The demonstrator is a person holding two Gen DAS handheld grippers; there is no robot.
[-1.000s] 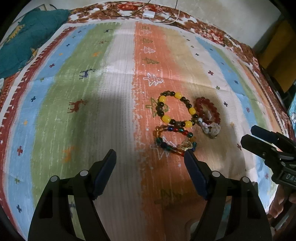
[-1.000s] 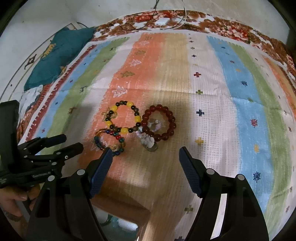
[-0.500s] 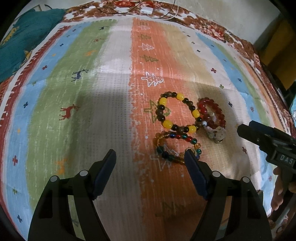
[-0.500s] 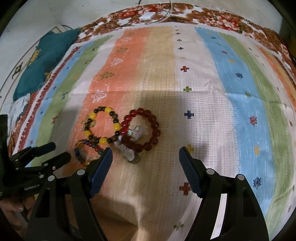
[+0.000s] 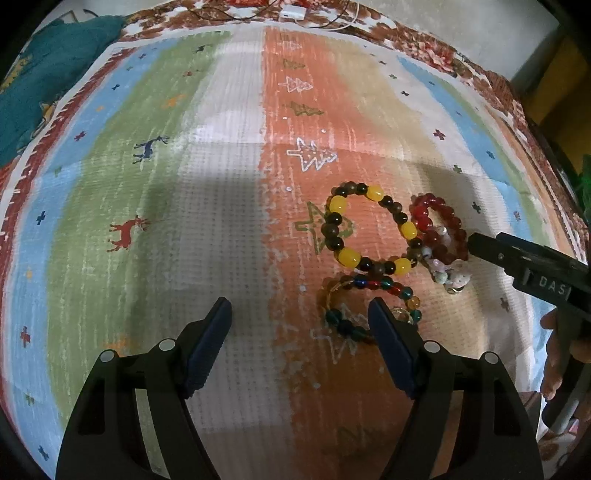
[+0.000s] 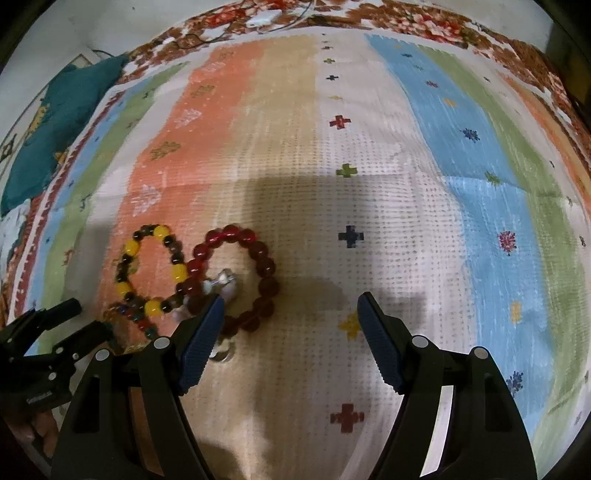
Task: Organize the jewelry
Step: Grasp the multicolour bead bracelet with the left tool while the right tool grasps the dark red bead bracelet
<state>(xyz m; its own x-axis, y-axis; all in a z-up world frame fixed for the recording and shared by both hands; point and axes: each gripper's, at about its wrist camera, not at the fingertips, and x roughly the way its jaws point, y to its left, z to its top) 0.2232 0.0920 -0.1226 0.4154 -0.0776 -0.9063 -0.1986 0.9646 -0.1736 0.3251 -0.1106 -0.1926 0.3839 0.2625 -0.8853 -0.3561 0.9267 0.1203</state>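
Note:
Several bead bracelets lie touching on the striped cloth: a yellow-and-dark bracelet (image 5: 364,229) (image 6: 149,269), a red bracelet (image 5: 439,229) (image 6: 240,280), a pale bracelet with a charm (image 5: 448,275) (image 6: 221,286) and a multicoloured bracelet (image 5: 369,306) (image 6: 138,319). My left gripper (image 5: 300,328) is open and empty, its right finger over the multicoloured bracelet. My right gripper (image 6: 290,319) is open and empty, its left finger over the red and pale bracelets. It also shows in the left wrist view (image 5: 517,254).
The striped cloth (image 5: 184,184) (image 6: 406,166) covers a bed. A teal cloth (image 5: 44,85) (image 6: 59,129) lies at the far left. A white charger with cables (image 5: 291,13) sits at the far edge. The left gripper shows low left in the right wrist view (image 6: 48,339).
Both grippers have moved forward and lower toward the bracelets. The right gripper's fingers have come in over the red bracelet. The bracelets have not moved.

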